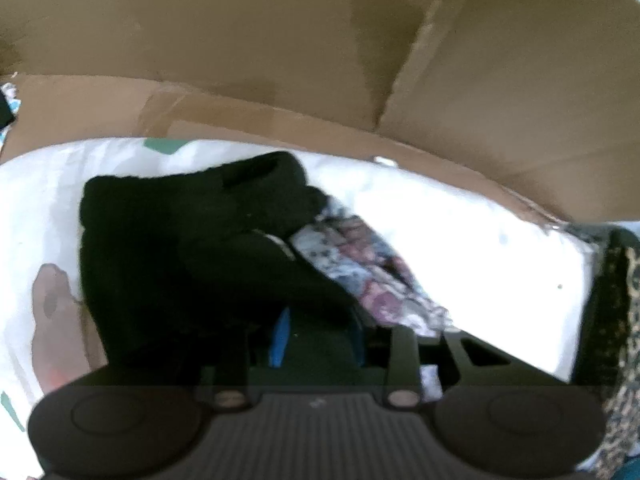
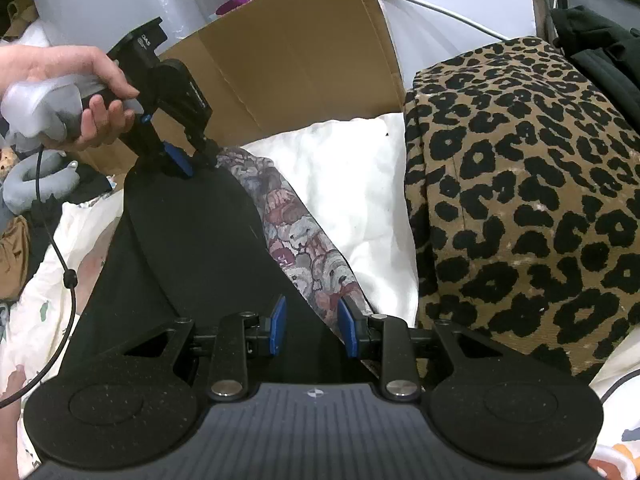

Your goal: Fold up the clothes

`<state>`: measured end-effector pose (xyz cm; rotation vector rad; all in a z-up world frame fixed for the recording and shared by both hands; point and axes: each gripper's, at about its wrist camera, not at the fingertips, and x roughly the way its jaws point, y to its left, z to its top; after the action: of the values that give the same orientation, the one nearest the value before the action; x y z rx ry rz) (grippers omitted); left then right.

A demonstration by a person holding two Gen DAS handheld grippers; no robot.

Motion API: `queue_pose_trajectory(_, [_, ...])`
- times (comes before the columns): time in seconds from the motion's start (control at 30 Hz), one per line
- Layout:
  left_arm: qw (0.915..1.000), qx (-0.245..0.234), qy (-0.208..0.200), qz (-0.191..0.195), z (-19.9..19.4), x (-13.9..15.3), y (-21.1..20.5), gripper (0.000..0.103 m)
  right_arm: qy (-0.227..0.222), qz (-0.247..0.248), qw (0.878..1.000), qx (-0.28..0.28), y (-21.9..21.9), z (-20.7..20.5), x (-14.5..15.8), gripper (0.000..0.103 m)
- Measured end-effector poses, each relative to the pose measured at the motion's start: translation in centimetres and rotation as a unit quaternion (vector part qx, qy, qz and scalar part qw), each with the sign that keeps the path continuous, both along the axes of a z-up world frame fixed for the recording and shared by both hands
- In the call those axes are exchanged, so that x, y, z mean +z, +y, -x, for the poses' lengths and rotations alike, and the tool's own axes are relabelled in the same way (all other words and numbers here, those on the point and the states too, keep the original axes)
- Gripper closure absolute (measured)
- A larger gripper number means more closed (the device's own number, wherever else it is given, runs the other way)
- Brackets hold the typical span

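Note:
A black garment (image 2: 192, 240) stretches flat from my left gripper (image 2: 192, 160) toward my right gripper (image 2: 312, 320). In the right wrist view a hand holds the left gripper, whose blue pads pinch the garment's far end. The left wrist view shows the same black garment (image 1: 180, 248) bunched between the left gripper's (image 1: 320, 320) blue pads. The right gripper's blue pads stand apart over the garment's near right edge and do not pinch it. A floral patterned garment (image 2: 304, 248) lies beneath and to the right, on white bedding (image 2: 352, 176).
An open cardboard box (image 2: 288, 48) stands behind the bedding, and its inside wall (image 1: 280, 40) fills the top of the left wrist view. A leopard-print cushion (image 2: 528, 184) sits to the right. A bare foot (image 1: 52, 320) rests at the left.

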<state>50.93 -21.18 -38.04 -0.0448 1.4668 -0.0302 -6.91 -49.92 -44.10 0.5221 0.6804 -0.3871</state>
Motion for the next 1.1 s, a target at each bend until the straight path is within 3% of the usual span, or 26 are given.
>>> queue_pose_trajectory(0.33, [0.9993, 0.034, 0.013, 0.004, 0.2, -1.8, 1.7, 0.059, 0.008, 0.013, 0.999, 0.032, 0.5, -1.1, -0.2, 0.068])
queue_pose_trajectory(0.57, [0.998, 0.028, 0.014, 0.054, -0.7, 1.1, 1.1, 0.059, 0.006, 0.017, 0.999, 0.049, 0.4, -1.9, -0.2, 0.068])
queue_pose_trajectory(0.67, [0.9965, 0.03, 0.031, 0.072, -1.0, 0.6, 0.8, 0.067, 0.001, 0.017, 0.999, 0.046, 0.2, -2.4, -0.1, 0.068])
queue_pose_trajectory(0.8, [0.9972, 0.04, 0.041, 0.048, -0.9, -0.8, 1.2, 0.074, 0.003, 0.027, 0.998, 0.052, 0.2, -3.3, -0.1, 0.068])
queue_pose_trajectory(1.1, [0.9912, 0.114, 0.041, 0.052, -0.5, -2.8, 4.6, 0.072, 0.037, 0.035, 0.996, 0.068, 0.1, -4.8, -1.6, 0.068])
